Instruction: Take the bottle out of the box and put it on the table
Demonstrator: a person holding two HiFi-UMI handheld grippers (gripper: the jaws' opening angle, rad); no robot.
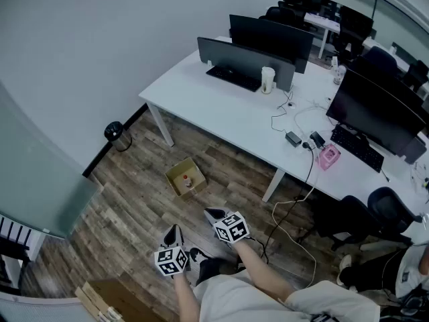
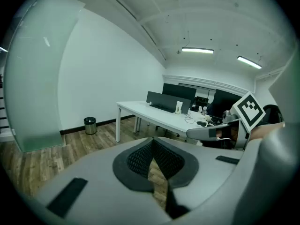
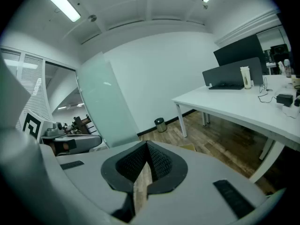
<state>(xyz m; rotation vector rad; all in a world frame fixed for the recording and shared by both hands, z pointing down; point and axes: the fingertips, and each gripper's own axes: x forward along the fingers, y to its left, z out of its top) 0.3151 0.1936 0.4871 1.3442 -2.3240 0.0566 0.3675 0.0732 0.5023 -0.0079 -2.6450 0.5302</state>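
Observation:
A small open cardboard box (image 1: pixel 176 174) sits on the wooden floor in front of the white table (image 1: pixel 214 106). Inside it stands a little bottle (image 1: pixel 187 180) with a red cap. In the head view my left gripper (image 1: pixel 173 231) and right gripper (image 1: pixel 213 214) hover nearer to me than the box, both pointing toward it and apart from it. Each has its jaws together with nothing between them. The left gripper view shows its shut tips (image 2: pixel 152 142). In the right gripper view, a corner of the box (image 3: pixel 189 147) peeks past the shut tips (image 3: pixel 146 144).
Monitors (image 1: pixel 244 59), a keyboard, a cup (image 1: pixel 268 80) and loose cables (image 1: pixel 295 123) lie on the table. A black bin (image 1: pixel 114 132) stands by the wall, a frosted glass partition (image 1: pixel 37 173) at left. Office chairs (image 1: pixel 375 213) are at right, flat cardboard (image 1: pixel 110 300) near my feet.

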